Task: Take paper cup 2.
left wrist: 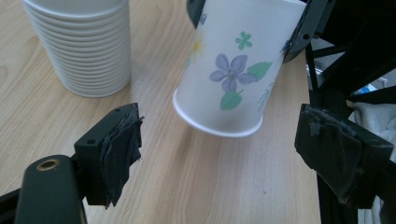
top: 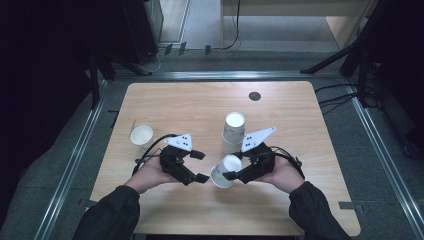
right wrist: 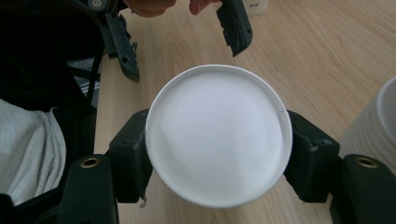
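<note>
My right gripper (top: pixel 228 168) is shut on a white paper cup (top: pixel 222 173) with a blue flower print (left wrist: pixel 229 70), held tilted just above the wooden table (top: pixel 165 105). In the right gripper view the cup's white base (right wrist: pixel 218 133) faces the camera, with a black pad pressed against each side. Facing the cup's mouth from the left, my left gripper (top: pixel 201 166) stands open. In its own view the pads (left wrist: pixel 122 140) are spread wide and the cup hangs just beyond them, untouched. A tall stack of white cups (top: pixel 233 131) stands upright right behind the held cup.
A single white cup (top: pixel 141 135) stands upright on the left part of the table. A small dark disc (top: pixel 254 96) lies near the far edge. Bare wood lies to the right of the stack and along the near edge. Dark floor and metal rails surround the table.
</note>
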A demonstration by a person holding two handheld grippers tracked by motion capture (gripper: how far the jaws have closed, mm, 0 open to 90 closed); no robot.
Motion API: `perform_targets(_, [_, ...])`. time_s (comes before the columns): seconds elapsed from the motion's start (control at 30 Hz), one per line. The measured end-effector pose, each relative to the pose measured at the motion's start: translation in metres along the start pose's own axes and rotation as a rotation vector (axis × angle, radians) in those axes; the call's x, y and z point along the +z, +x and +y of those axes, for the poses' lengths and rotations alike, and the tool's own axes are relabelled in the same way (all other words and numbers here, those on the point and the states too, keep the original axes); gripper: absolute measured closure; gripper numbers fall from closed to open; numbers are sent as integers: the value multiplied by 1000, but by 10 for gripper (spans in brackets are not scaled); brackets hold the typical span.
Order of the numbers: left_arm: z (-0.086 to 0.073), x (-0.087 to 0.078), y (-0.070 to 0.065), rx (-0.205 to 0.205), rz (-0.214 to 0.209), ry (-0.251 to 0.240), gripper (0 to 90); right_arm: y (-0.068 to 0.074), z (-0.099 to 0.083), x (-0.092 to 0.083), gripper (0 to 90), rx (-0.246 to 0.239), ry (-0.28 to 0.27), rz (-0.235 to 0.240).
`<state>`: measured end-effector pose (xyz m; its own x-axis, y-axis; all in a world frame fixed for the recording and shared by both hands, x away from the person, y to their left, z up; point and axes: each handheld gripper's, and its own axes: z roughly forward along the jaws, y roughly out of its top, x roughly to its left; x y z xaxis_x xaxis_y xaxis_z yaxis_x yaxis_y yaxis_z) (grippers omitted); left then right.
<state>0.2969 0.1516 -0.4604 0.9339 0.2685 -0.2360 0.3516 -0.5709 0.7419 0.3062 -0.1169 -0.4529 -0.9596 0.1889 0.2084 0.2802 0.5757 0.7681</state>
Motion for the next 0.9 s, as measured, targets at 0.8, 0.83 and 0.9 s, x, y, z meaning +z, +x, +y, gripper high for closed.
perform_targets(0.8, [0,15,-2,24,-84,-7,152,8,15,8,344,40,-84,95])
perform_targets(0.83, [0,16,-2,24,-84,-8,152,8,16,8,344,43,-84,95])
perform_targets(0.9, [0,16,-2,22,-89,-10,152,9,17,8,344,44,-83,91])
